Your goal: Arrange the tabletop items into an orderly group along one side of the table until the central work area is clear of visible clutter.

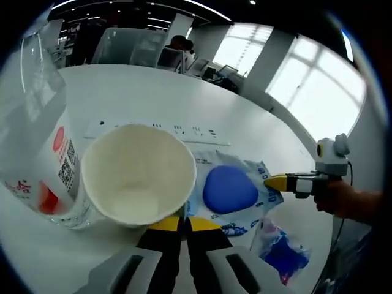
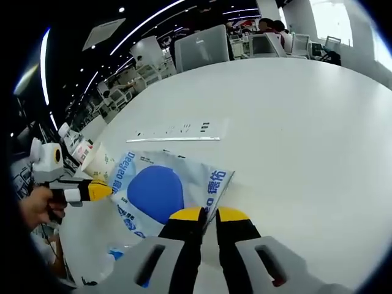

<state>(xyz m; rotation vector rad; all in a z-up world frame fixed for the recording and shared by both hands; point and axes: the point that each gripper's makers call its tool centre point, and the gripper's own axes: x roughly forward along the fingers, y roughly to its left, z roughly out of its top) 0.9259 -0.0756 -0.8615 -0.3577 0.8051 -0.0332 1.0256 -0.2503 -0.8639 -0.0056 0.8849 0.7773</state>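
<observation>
A white paper cup point(image 1: 136, 174) faces me with its mouth open; my left gripper point(image 1: 184, 224) is shut on its near rim. Just right of it lies a blue and white packet point(image 1: 231, 190) with a blue oval on it. My right gripper point(image 1: 277, 182) reaches in from the right, held by a hand, its yellow tip at the packet's edge. In the right gripper view the packet point(image 2: 156, 191) lies ahead and its near edge runs between the jaws of my right gripper point(image 2: 210, 214), which is shut on it. The left gripper point(image 2: 98, 190) enters from the left with the cup point(image 2: 97, 160).
A clear plastic bottle point(image 1: 38, 147) with a red and white label stands against the cup's left side. A white power strip point(image 1: 153, 130) lies behind on the round white table point(image 2: 294, 122). A small blue wrapped item point(image 1: 283, 252) sits near the table's edge. Chairs and desks stand beyond.
</observation>
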